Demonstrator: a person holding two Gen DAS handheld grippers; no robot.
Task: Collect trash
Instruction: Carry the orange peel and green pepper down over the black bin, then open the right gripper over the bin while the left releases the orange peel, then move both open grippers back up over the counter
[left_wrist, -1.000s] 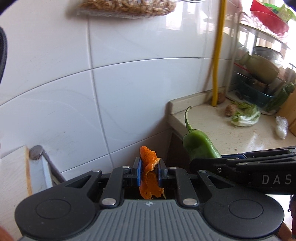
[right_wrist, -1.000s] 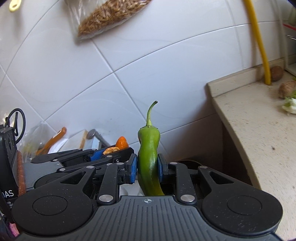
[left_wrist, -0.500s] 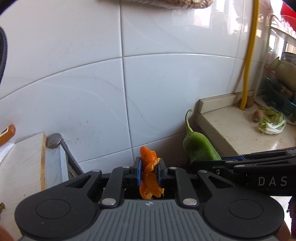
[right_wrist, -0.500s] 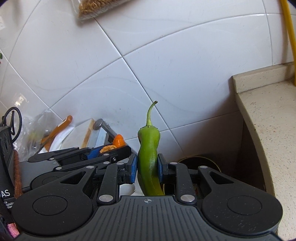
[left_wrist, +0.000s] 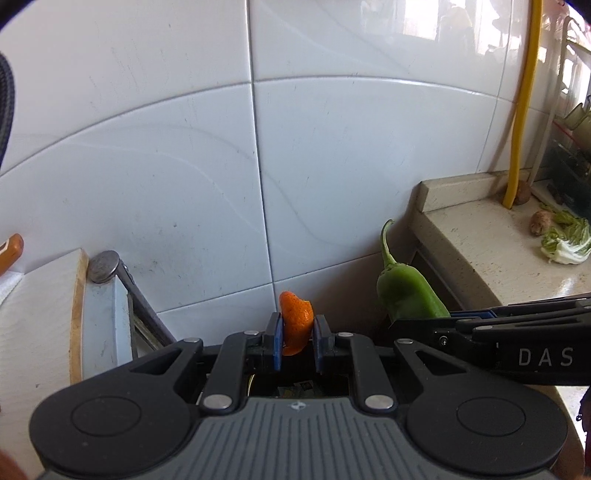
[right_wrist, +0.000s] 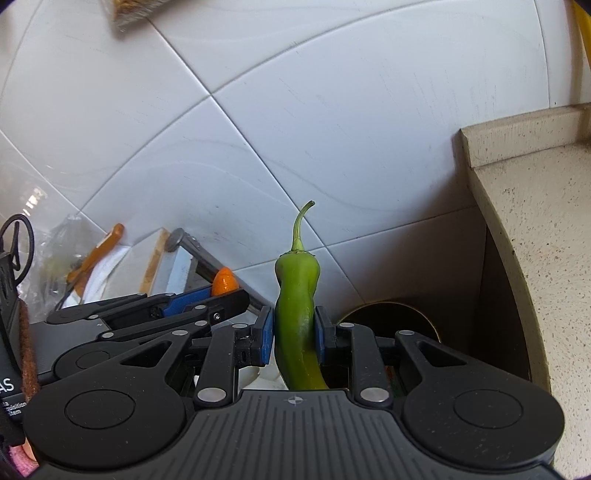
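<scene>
Orange peel (left_wrist: 295, 322): pinched between blue pads of L gripper (left_wrist: 297, 341), dead centre of L wrist view; top curl pokes up past the pad tips; from R wrist view just its tip shows at 9 o'clock of the pepper
Green pepper (right_wrist: 297, 306): upright in R gripper (right_wrist: 294, 341), stem at 12 o'clock, curved; body runs down between the pads & out of sight below; from L wrist view it sits at 3 o'clock of the peel
L gripper fingers: clamped on the peel; pads touching it both sides
R gripper fingers: clamped on the pepper; pads (right_wrist: 266, 338) pressed against its flanks
Grippers rel. to each other: side by side, near, not touching as far as I can tell; R one comes in from 3 o'clock in L view w/ "DAS" lettering on its side
Bin (right_wrist: 388, 317): dark round rim at 2 o'clock of R gripper, low in the gap beside the counter; contents can't tell
Counter (left_wrist: 491, 236): beige speckled stone at 3 o'clock; cabbage leaf (left_wrist: 567, 245) & a small brown lump on it, far R
Wall (left_wrist: 258, 147): white tile straight ahead, both views; yellow hose (left_wrist: 522, 103) runs down it at 1 o'clock
Cutting board (left_wrist: 33, 314): pale wood, 9 o'clock in L view
</scene>
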